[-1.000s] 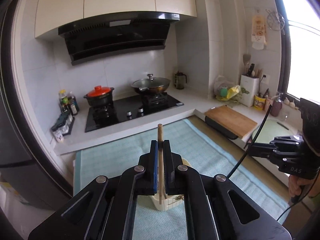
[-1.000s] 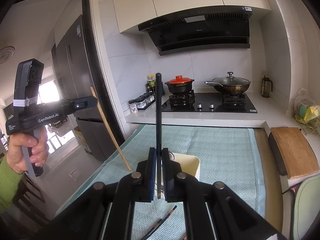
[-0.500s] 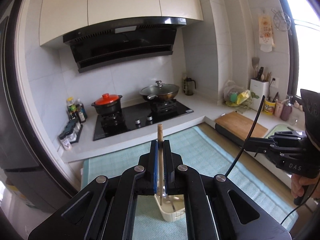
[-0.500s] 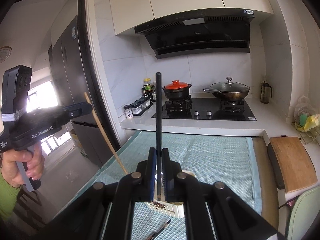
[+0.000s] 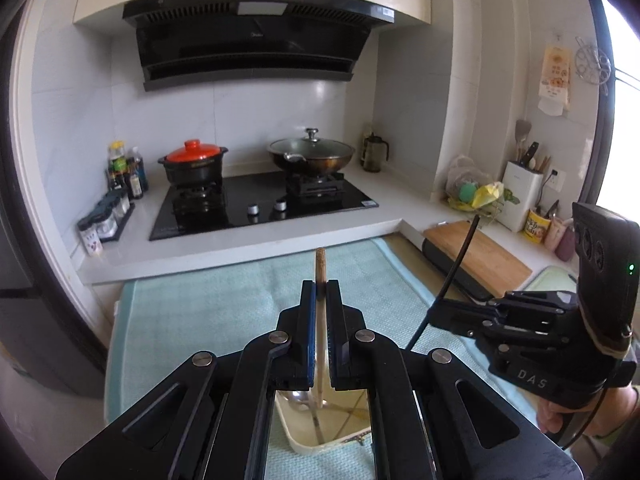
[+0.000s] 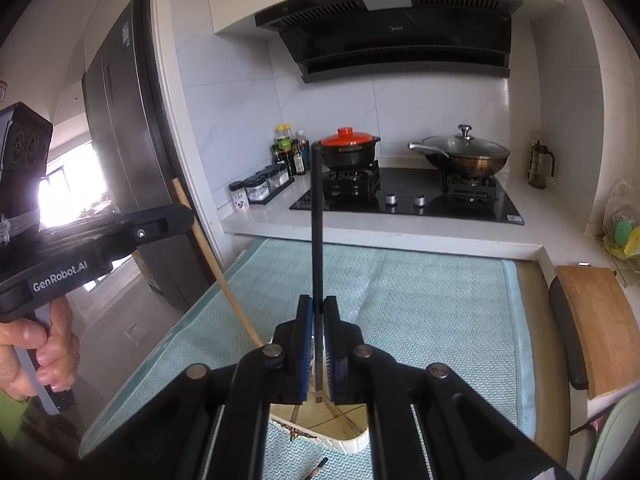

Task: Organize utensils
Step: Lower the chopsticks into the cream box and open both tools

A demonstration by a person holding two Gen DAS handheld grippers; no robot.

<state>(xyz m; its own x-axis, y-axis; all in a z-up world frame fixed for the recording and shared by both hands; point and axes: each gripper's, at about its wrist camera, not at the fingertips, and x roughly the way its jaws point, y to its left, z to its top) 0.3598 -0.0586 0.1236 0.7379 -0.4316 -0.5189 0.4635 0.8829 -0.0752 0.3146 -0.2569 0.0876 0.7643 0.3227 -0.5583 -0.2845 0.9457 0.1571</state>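
My left gripper is shut on a wooden chopstick, held upright with its lower end inside a cream utensil holder. My right gripper is shut on a black chopstick, also upright, its lower end over the same holder. The holder stands on a light green mat and holds a metal spoon and other utensils. The left gripper with its wooden chopstick shows at the left of the right wrist view; the right gripper with the black chopstick shows at the right of the left wrist view.
A loose dark chopstick lies on the mat in front of the holder. Behind the mat is a counter with a black hob, a red-lidded pot and a wok. A wooden cutting board lies at the right; a fridge stands at the left.
Both grippers have moved closer over the holder and lowered their chopsticks toward it. The holder now sits right under the fingers in both views.
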